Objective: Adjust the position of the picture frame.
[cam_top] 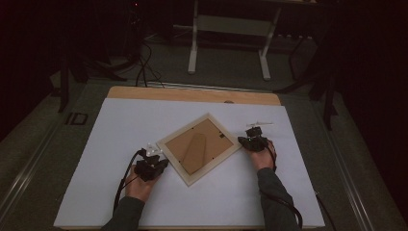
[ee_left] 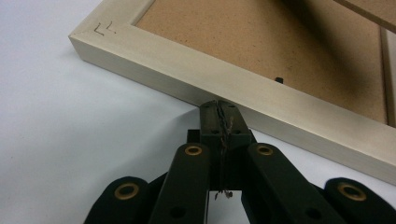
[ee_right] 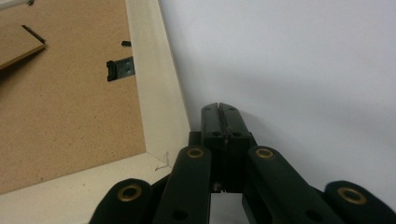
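A cream-framed picture frame [cam_top: 198,147] lies face down on the white sheet [cam_top: 120,134], its brown backing board and stand leg up. My left gripper [cam_top: 159,161] is shut at the frame's left side; in the left gripper view its closed tips [ee_left: 218,106] meet the frame's outer edge [ee_left: 243,88]. My right gripper [cam_top: 246,142] is shut beside the frame's right corner. In the right gripper view its tips [ee_right: 218,108] rest on the sheet just right of the frame's rail [ee_right: 156,88], with nothing between the jaws. A small metal hanger clip [ee_right: 120,68] sits on the backing.
The white sheet covers a wooden table [cam_top: 192,95]. A thin white object [cam_top: 260,124] lies just beyond the right gripper. A person's forearms [cam_top: 274,197] come in from the bottom. A white table stand [cam_top: 228,33] stands on the dark floor behind.
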{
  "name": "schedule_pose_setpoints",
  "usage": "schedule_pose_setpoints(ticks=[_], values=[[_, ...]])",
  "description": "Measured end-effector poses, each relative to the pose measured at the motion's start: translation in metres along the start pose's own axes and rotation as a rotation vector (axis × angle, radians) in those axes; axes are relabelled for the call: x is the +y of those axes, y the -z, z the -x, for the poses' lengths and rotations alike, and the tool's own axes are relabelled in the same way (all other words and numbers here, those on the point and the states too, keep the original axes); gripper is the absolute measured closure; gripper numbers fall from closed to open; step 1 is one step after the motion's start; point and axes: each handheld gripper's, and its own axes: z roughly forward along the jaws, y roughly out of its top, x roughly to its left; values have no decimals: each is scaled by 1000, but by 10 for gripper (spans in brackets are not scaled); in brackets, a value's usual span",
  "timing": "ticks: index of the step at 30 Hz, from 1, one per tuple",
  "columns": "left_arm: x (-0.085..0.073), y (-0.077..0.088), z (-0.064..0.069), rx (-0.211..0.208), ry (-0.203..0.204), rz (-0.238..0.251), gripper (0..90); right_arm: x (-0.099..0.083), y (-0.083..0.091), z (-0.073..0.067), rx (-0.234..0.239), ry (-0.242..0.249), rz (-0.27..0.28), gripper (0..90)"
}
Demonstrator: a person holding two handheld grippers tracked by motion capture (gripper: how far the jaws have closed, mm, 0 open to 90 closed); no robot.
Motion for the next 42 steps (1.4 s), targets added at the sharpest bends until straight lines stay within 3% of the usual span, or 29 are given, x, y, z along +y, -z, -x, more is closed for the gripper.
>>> schedule_pose_setpoints(ticks=[17, 42], values=[[0, -1, 18, -9, -64, -16, 900, -6, 6, 2, 9, 9, -2, 900], [-1, -1, 25, -28, -78, -22, 900, -22, 21, -2, 4, 14, -12, 900]])
